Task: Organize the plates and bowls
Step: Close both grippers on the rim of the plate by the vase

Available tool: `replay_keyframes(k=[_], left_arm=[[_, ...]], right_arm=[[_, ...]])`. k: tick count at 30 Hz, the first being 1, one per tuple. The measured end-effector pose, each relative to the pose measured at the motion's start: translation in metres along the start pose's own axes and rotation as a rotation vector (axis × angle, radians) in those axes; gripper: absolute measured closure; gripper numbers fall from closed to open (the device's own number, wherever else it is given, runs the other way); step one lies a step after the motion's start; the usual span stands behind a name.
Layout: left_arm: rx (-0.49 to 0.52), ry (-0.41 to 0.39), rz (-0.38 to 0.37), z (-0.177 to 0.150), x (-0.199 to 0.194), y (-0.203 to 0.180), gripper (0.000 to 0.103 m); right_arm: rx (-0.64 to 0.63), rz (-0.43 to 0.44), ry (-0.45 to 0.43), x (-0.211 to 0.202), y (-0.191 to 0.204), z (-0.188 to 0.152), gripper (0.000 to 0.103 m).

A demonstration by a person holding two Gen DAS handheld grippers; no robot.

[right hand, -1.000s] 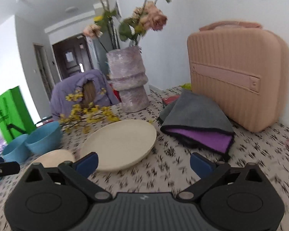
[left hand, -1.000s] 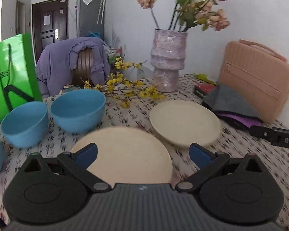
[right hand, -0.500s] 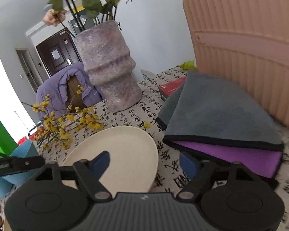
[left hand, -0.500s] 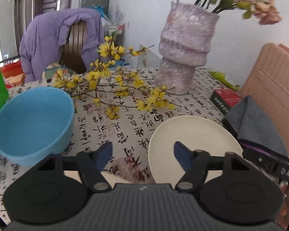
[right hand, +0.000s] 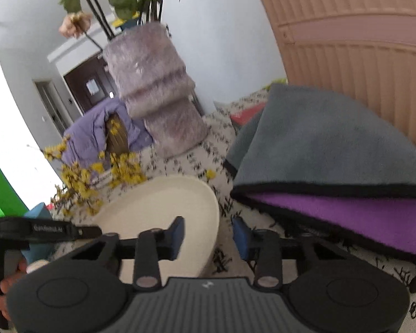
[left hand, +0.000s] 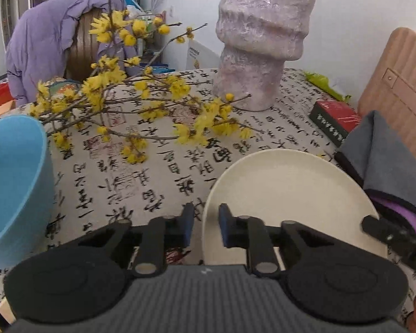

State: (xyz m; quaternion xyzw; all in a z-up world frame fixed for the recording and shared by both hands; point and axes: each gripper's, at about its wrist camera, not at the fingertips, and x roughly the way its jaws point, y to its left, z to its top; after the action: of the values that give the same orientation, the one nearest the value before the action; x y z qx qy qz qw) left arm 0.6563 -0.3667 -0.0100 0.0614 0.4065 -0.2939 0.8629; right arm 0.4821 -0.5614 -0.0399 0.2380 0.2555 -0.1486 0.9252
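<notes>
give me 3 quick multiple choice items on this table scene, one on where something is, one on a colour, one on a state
1. Where is the folded cloth relative to the cream plate in the left wrist view?
A. right of it
B. left of it
C. on top of it

2. What colour is the bowl?
A. green
B. blue
C. red

3. How does the vase stand?
A. tipped over
B. upside down
C. upright

Answers: 1 A, the cloth lies by the plate's right rim. 2 B, its wall is light blue. 3 C, its base rests on the tablecloth.
</notes>
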Motion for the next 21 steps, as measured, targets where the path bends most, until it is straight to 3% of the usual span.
replay_keyframes(k=[3,14,21], left_arm=[[0.005,0.006,0.006,0.0,0.002,-0.003,0.09],[-0.021,0.0,0.007,-0.003,-0.003,-0.003,0.092],[-0.038,-0.01,0.032,-0.011,-0.027,-0.006,0.095]], right_arm=[[-0.02,-0.009,0.025,0.004,0.003,-0.003,0.089],[-0.012,-0.03,0.031,0.005,0.001,-0.006,0.093],[0.009,-0.015,0.037,0.003,-0.003,-0.004,0.095]])
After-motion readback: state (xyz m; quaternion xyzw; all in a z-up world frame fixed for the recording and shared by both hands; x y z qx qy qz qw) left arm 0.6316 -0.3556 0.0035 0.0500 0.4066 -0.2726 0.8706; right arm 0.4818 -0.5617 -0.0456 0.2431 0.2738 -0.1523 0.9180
